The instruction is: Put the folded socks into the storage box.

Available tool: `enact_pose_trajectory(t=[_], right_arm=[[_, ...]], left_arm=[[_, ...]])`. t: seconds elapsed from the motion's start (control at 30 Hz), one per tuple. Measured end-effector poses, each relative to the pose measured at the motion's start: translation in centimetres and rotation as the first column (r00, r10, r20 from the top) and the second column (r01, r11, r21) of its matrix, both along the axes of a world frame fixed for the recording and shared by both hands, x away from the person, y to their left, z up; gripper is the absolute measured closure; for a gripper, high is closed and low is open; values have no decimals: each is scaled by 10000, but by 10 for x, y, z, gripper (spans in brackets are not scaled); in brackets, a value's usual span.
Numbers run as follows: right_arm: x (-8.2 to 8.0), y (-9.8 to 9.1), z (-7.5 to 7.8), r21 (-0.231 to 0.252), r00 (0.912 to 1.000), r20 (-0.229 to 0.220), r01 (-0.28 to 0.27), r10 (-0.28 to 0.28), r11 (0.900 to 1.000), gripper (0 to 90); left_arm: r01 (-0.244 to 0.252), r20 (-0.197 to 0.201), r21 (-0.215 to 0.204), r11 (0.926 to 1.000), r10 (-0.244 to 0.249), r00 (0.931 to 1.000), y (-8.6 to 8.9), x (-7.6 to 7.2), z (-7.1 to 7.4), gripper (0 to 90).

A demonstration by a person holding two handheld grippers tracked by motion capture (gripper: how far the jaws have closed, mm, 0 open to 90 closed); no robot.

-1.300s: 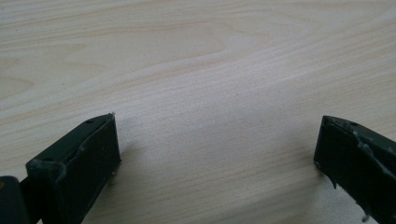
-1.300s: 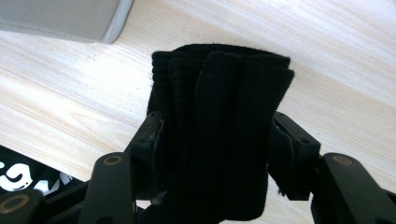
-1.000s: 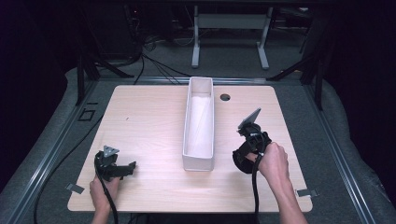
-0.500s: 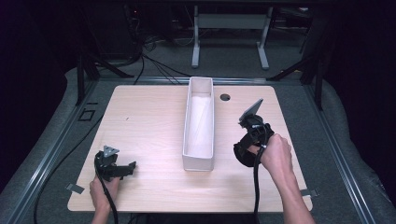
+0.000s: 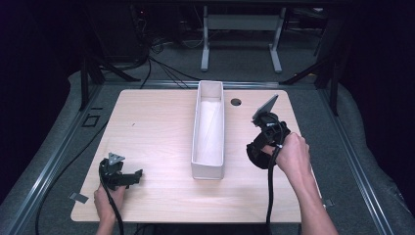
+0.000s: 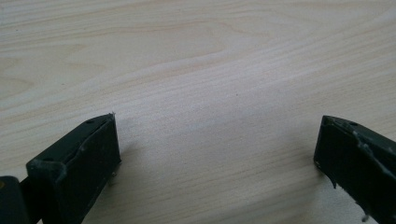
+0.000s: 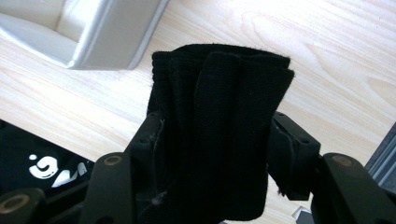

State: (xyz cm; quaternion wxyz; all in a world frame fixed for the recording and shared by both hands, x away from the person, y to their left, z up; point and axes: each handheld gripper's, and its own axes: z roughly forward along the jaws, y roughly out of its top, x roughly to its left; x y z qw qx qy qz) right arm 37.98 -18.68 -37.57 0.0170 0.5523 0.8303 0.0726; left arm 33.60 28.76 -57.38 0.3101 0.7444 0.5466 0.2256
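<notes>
Right gripper view carries the plainest evidence: a folded black cloth (image 7: pixel 217 130) stands between the jaws of the right claw (image 7: pixel 215 140), pinched from both sides, its thick folded end poking out past the tips. Below it lies pale wood, and the near corner of the white tray (image 7: pixel 112 37) sits at upper left. In the high view the cloth (image 5: pixel 258 154) is a dark bundle hanging under the right claw (image 5: pixel 262 147), just right of the tray's near end and, as far as I can judge, clear of the bench (image 5: pixel 156 127). The tray (image 5: pixel 195 142) is long and narrow, running away from the person down the middle of the bench, and looks bare inside.

The left claw (image 5: pixel 128 177) rests at the near left corner, well apart from the tray; in its own view the jaws of the left claw (image 6: pixel 217 154) stand wide with nothing but wood grain between them.

The step in hand looks like carrying the gripped cloth toward the tray. Next, the right hand would need to bring the bundle over the tray's rim, lower it inside, then release.
</notes>
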Motion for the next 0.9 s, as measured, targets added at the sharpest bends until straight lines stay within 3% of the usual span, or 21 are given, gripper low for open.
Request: enact_pose_trajectory(t=[0.53,0.9], right_arm=[[9,9,18,-71,9999,169,9,-7,10000,441],[17,15,23,-74,10000,8,88,-88,9999,443]], left_arm=[[-1,3,-4,10000,1,10000,0,0,0,2],[30,-1,12,10000,-30,10000,0,0,0,2]])
